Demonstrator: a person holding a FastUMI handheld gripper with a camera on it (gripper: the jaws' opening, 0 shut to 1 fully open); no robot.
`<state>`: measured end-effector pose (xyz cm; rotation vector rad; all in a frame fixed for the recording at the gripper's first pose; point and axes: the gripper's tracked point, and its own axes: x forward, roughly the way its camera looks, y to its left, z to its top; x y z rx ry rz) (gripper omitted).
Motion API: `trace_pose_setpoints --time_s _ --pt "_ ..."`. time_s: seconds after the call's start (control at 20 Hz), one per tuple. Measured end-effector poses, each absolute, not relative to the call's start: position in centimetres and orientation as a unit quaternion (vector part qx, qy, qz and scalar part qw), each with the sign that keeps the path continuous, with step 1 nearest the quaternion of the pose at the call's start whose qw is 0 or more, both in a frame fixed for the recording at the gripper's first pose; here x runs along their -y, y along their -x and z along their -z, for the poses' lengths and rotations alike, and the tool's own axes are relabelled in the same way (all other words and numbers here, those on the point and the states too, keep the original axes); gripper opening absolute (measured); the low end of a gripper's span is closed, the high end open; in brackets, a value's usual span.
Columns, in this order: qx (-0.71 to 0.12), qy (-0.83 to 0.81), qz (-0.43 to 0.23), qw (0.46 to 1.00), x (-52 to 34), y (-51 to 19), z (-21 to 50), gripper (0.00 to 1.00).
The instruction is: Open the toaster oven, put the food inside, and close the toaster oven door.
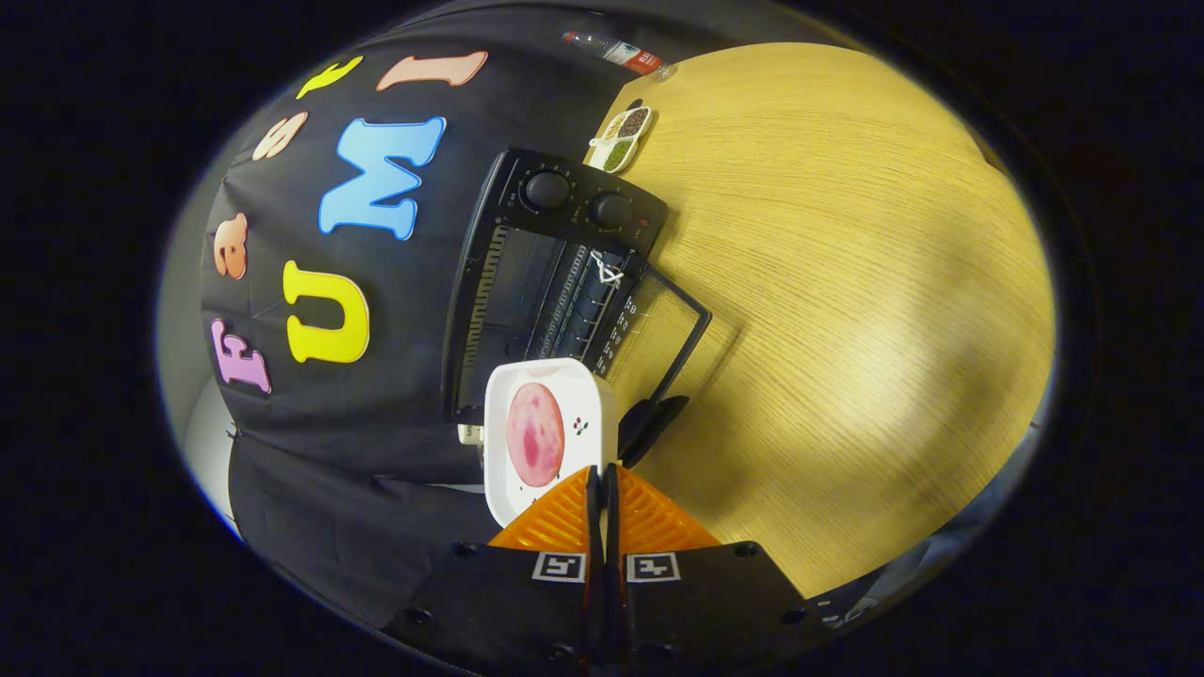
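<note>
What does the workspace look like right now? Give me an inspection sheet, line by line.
Surface: wooden table, light grain, seen rotated by the tilted camera.
Job's things: black toaster oven with its glass door open and the wire rack inside visible; white square plate carrying a round pink slice of food, held just ahead of the oven opening.
Clutter: small divided dish of beans beyond the oven; a bottle lying at the table's far edge.
Grippers: gripper fingers closed on the plate's rim.
Cables: nothing seen.
Surroundings: black cloth booth wall behind the oven.
</note>
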<state>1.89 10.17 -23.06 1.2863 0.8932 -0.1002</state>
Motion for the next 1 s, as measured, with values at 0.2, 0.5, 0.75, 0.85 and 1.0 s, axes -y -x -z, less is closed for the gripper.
trace_pose_setpoints --time_s 0.2,0.5,0.75,0.85,1.0 --pt "-0.379 -0.598 0.066 0.703 -11.2 -5.1 23.4 0.02" --pt "-0.360 -0.616 0.094 0.694 -11.7 -9.4 24.3 0.02" --pt "-0.339 -0.629 0.135 0.686 -10.6 -12.6 26.1 0.02" --pt "-0.328 -0.635 0.152 0.683 -10.4 -13.9 26.8 0.02" --pt "-0.303 -0.641 0.172 0.683 -10.3 -15.5 27.5 0.02"
